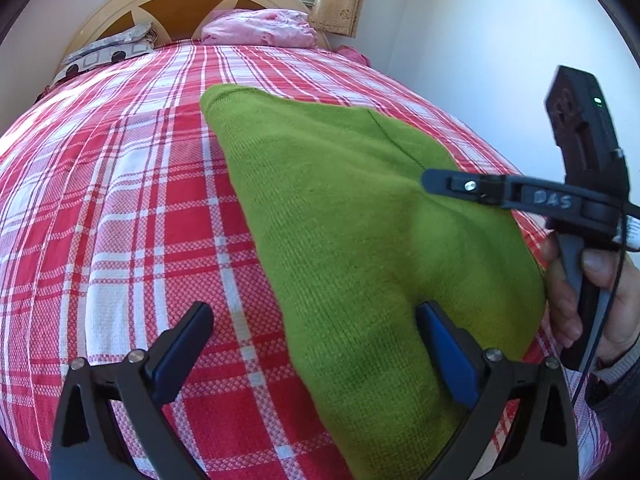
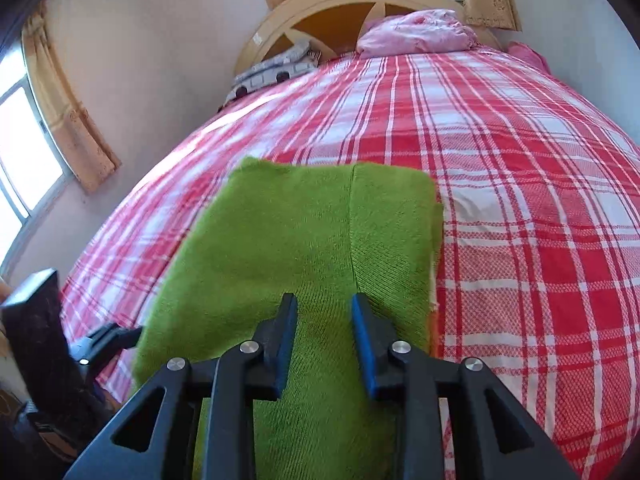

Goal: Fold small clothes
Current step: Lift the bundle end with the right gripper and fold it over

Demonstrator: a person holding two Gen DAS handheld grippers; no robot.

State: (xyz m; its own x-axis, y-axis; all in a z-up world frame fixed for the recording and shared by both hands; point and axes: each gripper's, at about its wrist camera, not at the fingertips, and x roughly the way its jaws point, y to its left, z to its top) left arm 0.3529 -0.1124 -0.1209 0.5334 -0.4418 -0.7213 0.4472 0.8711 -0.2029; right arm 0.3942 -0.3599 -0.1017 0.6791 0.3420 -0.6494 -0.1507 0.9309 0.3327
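Green knit garment [image 2: 304, 240] is lying lengthwise toward 12 o'clock beneath the right gripper [image 2: 325, 308], its jaws standing part-spread, pinching nothing.

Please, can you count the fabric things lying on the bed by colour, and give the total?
Green: 1, the knitted garment
Pink: 1, the crumpled bundle by the headboard
Grey and white patterned: 1, the pillow
Total: 3, all lying on the red checked bedcover, which is not counted.
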